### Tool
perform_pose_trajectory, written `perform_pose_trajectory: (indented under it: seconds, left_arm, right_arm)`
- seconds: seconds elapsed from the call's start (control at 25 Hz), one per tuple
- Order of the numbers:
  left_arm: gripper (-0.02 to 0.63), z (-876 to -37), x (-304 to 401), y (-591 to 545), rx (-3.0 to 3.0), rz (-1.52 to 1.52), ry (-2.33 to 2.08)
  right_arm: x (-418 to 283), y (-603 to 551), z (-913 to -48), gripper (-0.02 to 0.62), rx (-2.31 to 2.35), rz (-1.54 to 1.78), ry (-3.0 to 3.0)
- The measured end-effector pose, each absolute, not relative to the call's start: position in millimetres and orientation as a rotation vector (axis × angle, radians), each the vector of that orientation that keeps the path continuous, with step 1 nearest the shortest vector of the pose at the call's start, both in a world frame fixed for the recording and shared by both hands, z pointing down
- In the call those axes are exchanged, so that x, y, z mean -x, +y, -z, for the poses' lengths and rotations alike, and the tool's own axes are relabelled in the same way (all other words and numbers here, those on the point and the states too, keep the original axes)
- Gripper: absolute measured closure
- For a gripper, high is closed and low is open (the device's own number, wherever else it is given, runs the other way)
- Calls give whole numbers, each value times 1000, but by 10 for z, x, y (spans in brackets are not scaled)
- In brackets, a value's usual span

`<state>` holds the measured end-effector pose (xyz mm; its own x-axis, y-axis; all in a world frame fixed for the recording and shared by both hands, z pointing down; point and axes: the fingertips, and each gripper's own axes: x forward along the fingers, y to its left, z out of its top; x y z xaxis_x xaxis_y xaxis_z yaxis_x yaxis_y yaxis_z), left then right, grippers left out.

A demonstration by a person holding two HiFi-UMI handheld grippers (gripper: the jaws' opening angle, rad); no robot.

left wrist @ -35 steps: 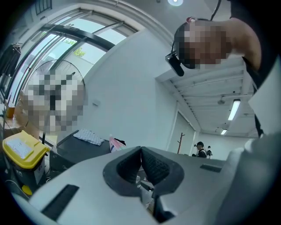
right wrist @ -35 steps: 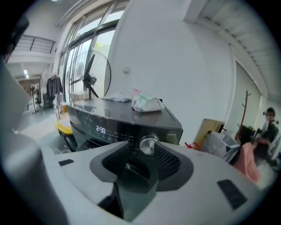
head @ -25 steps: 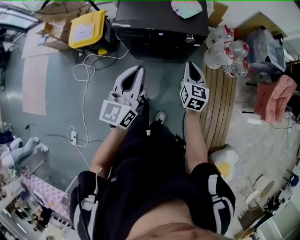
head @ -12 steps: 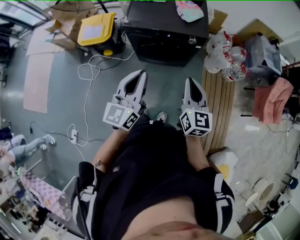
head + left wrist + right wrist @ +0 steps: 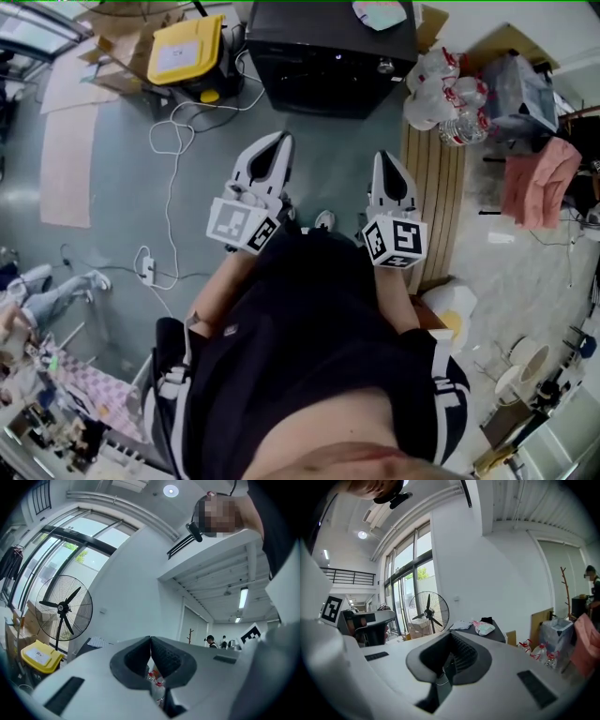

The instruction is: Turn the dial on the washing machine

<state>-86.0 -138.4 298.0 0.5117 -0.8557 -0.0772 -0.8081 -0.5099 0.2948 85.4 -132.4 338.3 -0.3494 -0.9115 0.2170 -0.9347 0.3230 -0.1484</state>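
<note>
1. Over the past second the right gripper [image 5: 385, 159] has drawn back toward the person's body, and it now sits lower in the head view and farther from the washing machine [image 5: 319, 66]. The left gripper [image 5: 277, 142] has hardly shifted.
2. Both grippers have their jaws pressed together with nothing between them. Each gripper view shows the dark pads meeting at the tips, with only background visible through the gap behind them.
3. The two grippers are held out side by side above the person's legs, tips pointing toward the machine and well apart from it. A white cable [image 5: 169, 159] trails across the floor to the left gripper's side.
4. The washing machine, a black box, stands on the floor straight ahead. A small round knob [image 5: 384, 66] near the right end of its front edge appears to be the dial, though it is too small to be sure. A pale cloth [image 5: 380, 13] lies on the lid.
5. Around the machine are a yellow-lidded box [image 5: 178, 52] to its left, a pack of water bottles [image 5: 445, 103] to its right, and a slatted wooden board [image 5: 436, 206] running down past the right gripper.
6. Judged from this, the task has not begun and the approach is still ahead. The next move calls for stepping closer, bringing the right gripper level with the knob, spreading its jaws round it, closing and then twisting.
</note>
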Motion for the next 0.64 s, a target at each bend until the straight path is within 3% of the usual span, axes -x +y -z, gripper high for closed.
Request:
perform_pose_trajectory:
  seconds: [0.64]
  left_arm:
    - [583, -2997, 927, -1430, -2543, 328, -1374]
  right_arm:
    - [-660, -1312, -3417, 571, -1722, -383, -2459]
